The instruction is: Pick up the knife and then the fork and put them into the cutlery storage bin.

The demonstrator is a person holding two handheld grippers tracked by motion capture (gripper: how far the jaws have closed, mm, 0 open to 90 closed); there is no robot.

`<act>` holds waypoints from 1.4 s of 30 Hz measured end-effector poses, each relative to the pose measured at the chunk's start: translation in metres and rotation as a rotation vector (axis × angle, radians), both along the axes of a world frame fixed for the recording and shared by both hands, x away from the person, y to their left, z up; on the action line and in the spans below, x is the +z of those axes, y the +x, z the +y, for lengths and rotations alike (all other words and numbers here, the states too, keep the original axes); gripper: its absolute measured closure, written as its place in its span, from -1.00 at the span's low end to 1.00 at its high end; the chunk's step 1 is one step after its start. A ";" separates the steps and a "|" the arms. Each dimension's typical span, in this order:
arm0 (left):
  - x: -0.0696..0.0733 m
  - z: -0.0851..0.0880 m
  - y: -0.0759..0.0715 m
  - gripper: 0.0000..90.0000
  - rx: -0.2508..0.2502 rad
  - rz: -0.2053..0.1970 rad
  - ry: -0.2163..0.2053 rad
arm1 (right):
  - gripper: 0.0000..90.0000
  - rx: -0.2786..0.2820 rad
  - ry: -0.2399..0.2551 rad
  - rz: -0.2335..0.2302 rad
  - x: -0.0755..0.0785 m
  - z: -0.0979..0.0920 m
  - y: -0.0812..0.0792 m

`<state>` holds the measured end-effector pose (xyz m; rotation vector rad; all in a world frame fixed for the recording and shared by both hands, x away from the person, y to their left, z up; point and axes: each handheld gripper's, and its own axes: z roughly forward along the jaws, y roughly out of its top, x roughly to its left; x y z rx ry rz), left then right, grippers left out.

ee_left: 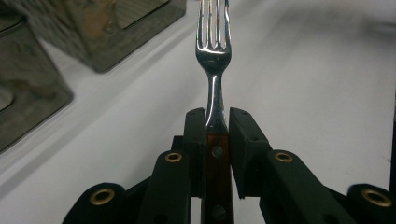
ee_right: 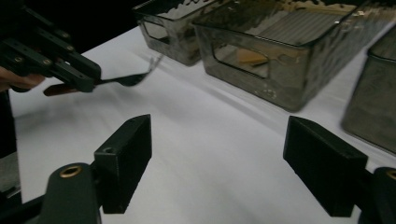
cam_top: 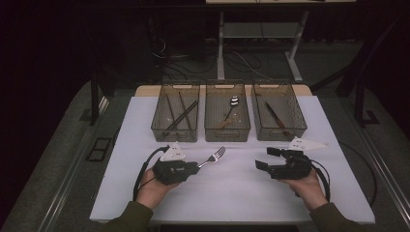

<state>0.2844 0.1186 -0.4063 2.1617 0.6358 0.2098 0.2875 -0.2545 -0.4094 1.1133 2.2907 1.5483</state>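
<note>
My left gripper [cam_top: 196, 166] is shut on a fork [cam_top: 212, 157] by its brown wooden handle. The fork is held just above the white table mat, left of centre, its tines pointing towards the bins. In the left gripper view the fork [ee_left: 213, 56] stands straight out from the pinching jaws of the gripper [ee_left: 217, 119]. My right gripper [cam_top: 267, 158] is open at the right, its jaws pointing left with nothing between them. In the right gripper view this gripper [ee_right: 219, 144] frames bare mat, with the fork [ee_right: 128, 79] and left gripper [ee_right: 88, 81] beyond.
Three clear bins stand in a row at the mat's far edge. The left bin [cam_top: 175, 134] holds chopsticks [cam_top: 180, 113], the middle bin [cam_top: 227, 135] a spoon [cam_top: 231, 107], the right bin [cam_top: 283, 134] a knife [cam_top: 275, 116]. The white mat [cam_top: 232, 193] covers the table.
</note>
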 end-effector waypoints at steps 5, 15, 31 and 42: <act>0.001 -0.014 0.000 0.72 -0.003 -0.017 -0.019 | -0.30 0.031 0.005 -0.001 0.000 0.015 0.005; 0.003 -0.042 0.001 0.72 -0.031 -0.042 -0.040 | -0.01 0.083 0.074 0.044 -0.002 0.039 0.019; 0.002 -0.049 0.001 0.72 -0.009 -0.072 -0.051 | 0.64 0.089 0.177 0.118 -0.006 0.049 0.036; 0.000 -0.052 -0.001 0.69 -0.039 -0.056 -0.099 | 0.89 0.111 0.211 0.081 0.008 0.052 0.038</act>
